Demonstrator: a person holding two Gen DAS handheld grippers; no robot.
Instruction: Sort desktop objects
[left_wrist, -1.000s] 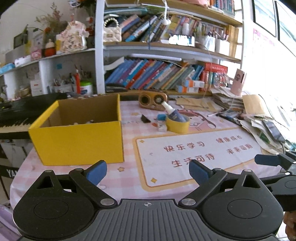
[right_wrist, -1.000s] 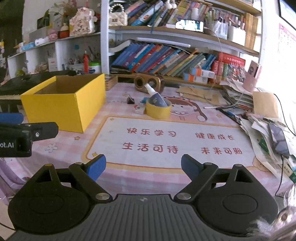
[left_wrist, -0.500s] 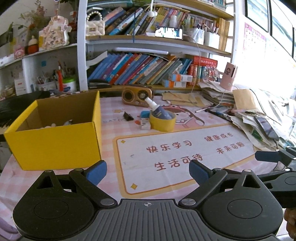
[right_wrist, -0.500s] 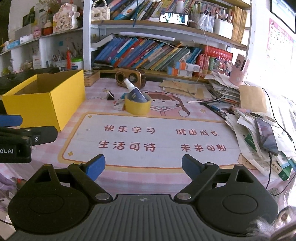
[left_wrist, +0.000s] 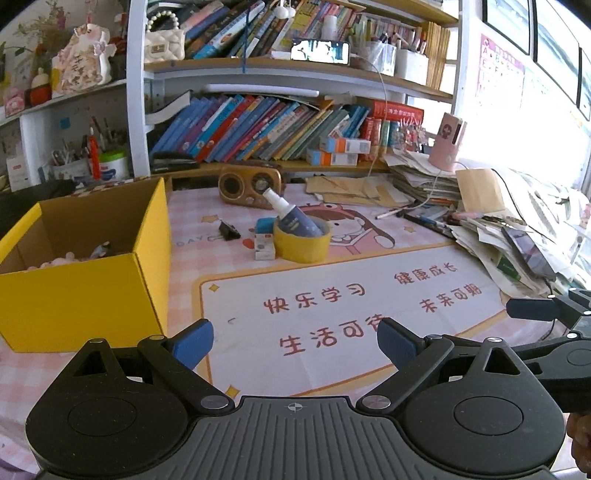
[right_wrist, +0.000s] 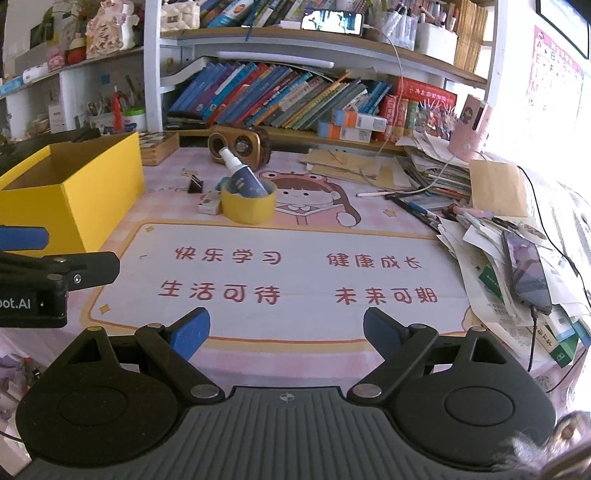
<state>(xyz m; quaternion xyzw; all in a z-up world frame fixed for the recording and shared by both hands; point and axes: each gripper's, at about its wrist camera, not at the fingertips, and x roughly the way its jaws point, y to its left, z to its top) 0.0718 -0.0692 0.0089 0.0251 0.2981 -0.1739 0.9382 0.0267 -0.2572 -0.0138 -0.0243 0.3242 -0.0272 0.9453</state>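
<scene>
A yellow tape roll (left_wrist: 302, 242) (right_wrist: 248, 205) stands on the pink desk mat with a dark blue spray bottle (left_wrist: 290, 216) (right_wrist: 240, 177) leaning in it. A small white box (left_wrist: 264, 246) and a black binder clip (left_wrist: 229, 230) (right_wrist: 195, 184) lie beside it. An open yellow cardboard box (left_wrist: 92, 295) (right_wrist: 70, 192) holds several small items at the left. My left gripper (left_wrist: 295, 341) and right gripper (right_wrist: 286, 330) are both open and empty, low over the near part of the mat, well short of the tape roll.
A brown radio (left_wrist: 249, 186) stands behind the tape roll. Piles of papers, pens and a phone (right_wrist: 524, 269) crowd the desk's right side. Bookshelves (left_wrist: 277, 129) rise behind. The other gripper shows at each view's edge.
Both grippers have moved forward and swung a little to the right; the box has slid left in view and the tape roll has grown nearer. Jaws stay open.
</scene>
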